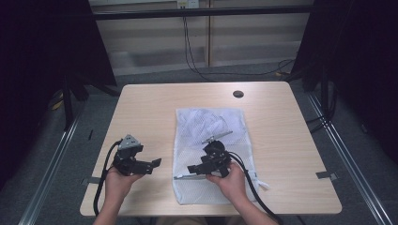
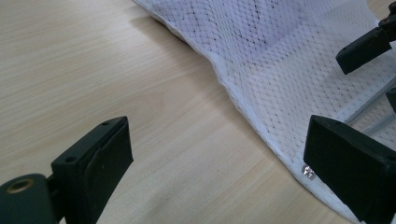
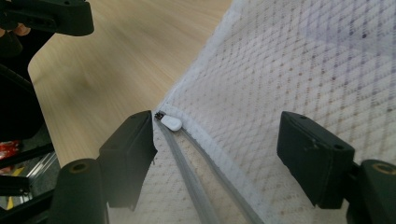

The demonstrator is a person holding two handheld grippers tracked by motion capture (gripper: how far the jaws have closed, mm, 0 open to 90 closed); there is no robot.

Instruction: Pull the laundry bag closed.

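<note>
Item: white mesh laundry bag — lies flat on the light wooden table, at centre frame in the high view, running from mid-table down to the near edge. A grey zipper crosses its lower part; the white zipper pull sits at the zipper's end by the bag's edge, centre-left in the right gripper view. A pale folded item shows faintly through the mesh in the bag's upper half.

Item: right gripper — lower centre of the high view, held over the bag's lower left part, jaws pointing toward frame left. In its own view the jaws stand spread with mesh and zipper between them; the pull lies just beside the left-hand jaw, and neither pad presses on anything.

Item: left gripper — lower left of the high view, held above bare table just left of the bag, jaws pointing toward frame right. Jaws spread — in its own view one stands over wood at lower left, the other at lower right over the bag's edge, near a small metal piece at the hem. Nothing between them.

Item: round dark grommet — upper centre of the table in the high view, well apart from the bag.
</note>
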